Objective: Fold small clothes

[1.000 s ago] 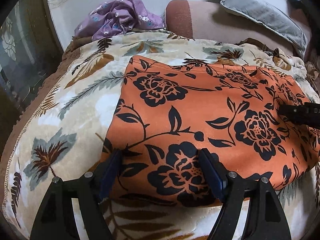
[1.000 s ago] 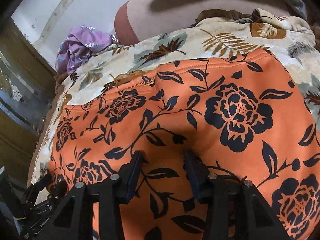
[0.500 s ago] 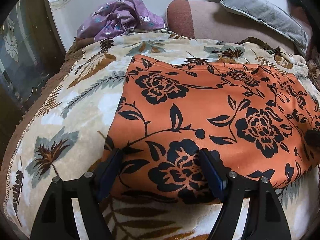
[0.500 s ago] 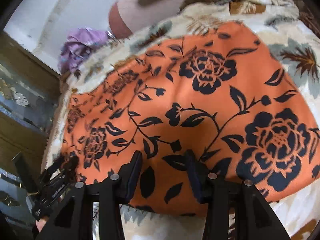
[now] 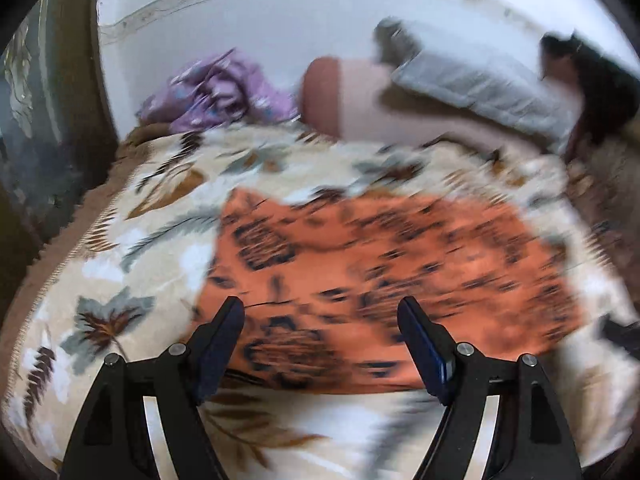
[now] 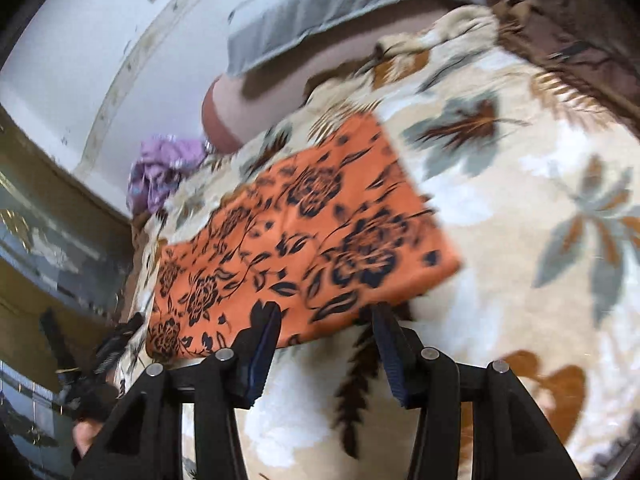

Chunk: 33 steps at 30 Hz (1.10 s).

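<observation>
An orange garment with black flowers (image 5: 380,264) lies folded flat in a rectangle on the flowered blanket (image 5: 120,260). My left gripper (image 5: 320,306) hangs open above the garment's near edge, with nothing between its fingers; this view is blurred by motion. In the right wrist view the orange garment (image 6: 304,232) stretches away to the left. My right gripper (image 6: 327,310) is just off the garment's near edge, its jaws opening and empty. The left gripper (image 6: 96,360), held by a hand, shows at the garment's far left end.
A crumpled purple garment (image 5: 224,92) lies at the head of the bed by the wall. Beside it are a pink bolster (image 5: 352,100) and a grey pillow (image 5: 480,88). A dark glass-fronted cabinet (image 5: 32,120) stands along the left side. Bare blanket (image 6: 540,240) spreads to the right.
Both grippers have drawn back from the garment. The left one rose, so more of the bed shows. The right one swung right, off the cloth, and its jaws stand slightly wider.
</observation>
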Motion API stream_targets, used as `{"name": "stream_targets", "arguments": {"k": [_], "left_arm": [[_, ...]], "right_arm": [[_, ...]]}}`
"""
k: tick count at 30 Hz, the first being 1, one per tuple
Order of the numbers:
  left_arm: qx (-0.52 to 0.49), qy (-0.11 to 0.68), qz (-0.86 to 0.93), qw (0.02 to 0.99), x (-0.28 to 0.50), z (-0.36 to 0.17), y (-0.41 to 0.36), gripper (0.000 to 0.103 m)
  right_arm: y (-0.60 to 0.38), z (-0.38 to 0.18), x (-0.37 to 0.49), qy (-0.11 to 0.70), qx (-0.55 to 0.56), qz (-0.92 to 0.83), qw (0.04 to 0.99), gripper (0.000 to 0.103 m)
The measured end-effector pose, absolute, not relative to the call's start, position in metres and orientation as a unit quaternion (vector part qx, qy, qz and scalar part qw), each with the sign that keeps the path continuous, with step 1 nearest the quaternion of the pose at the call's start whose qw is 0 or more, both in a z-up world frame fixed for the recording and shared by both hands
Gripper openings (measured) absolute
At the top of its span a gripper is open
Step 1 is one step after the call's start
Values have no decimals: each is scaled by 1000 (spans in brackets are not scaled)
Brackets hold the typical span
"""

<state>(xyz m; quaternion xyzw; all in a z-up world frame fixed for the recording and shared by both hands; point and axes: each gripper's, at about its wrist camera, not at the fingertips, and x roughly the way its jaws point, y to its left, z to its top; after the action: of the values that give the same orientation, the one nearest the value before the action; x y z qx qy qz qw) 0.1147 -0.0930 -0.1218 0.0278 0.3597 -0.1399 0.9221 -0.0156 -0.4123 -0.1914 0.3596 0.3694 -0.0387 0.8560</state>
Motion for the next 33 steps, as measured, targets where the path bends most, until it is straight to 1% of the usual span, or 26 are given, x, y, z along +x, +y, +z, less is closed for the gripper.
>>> {"name": "stream_targets", "arguments": {"k": [3,5,6,8,11,14,17,20,25,27,29,32,33], "left_arm": [[4,326,-180,928,82,-73,-110,79],[-2,289,-201,936,60,-42,-120,89],[-8,274,-203,940,51,-29,-122,97],[-21,267,-194,944,50,-23,-119,98],[-16,296,-147,944,71,-46,-111,98],[-10,375,-98,922,111,-101,-95,98],[16,411,-60,910,132,-143,-82,98],[49,419,-30,906,152,-175,-67,98],[53,425,-1,904,170,-201,-45,98],[76,458,3,886,182,-221,-46,98],[80,469,2,880,186,-234,-46,98],[70,463,-3,883,182,-230,-43,98],[72,460,-5,885,180,-228,-43,98]], "right_arm": [[-429,-184,-28,335,388,-45,857,53],[-432,-180,-30,322,396,-41,859,57],[-431,-179,-28,322,395,-38,860,57],[-428,-178,-23,321,394,-35,861,57],[-426,-183,-12,323,420,-18,848,57],[-423,-186,-5,324,418,-16,848,57],[-420,-190,5,331,414,-13,848,57],[-420,-199,18,345,412,-19,843,57],[-418,-215,40,358,423,-23,832,57],[-412,-219,49,364,419,-25,832,57],[-405,-224,59,377,411,-31,829,57],[-396,-244,74,432,381,-55,815,57],[-394,-243,73,428,377,-56,820,57]]}}
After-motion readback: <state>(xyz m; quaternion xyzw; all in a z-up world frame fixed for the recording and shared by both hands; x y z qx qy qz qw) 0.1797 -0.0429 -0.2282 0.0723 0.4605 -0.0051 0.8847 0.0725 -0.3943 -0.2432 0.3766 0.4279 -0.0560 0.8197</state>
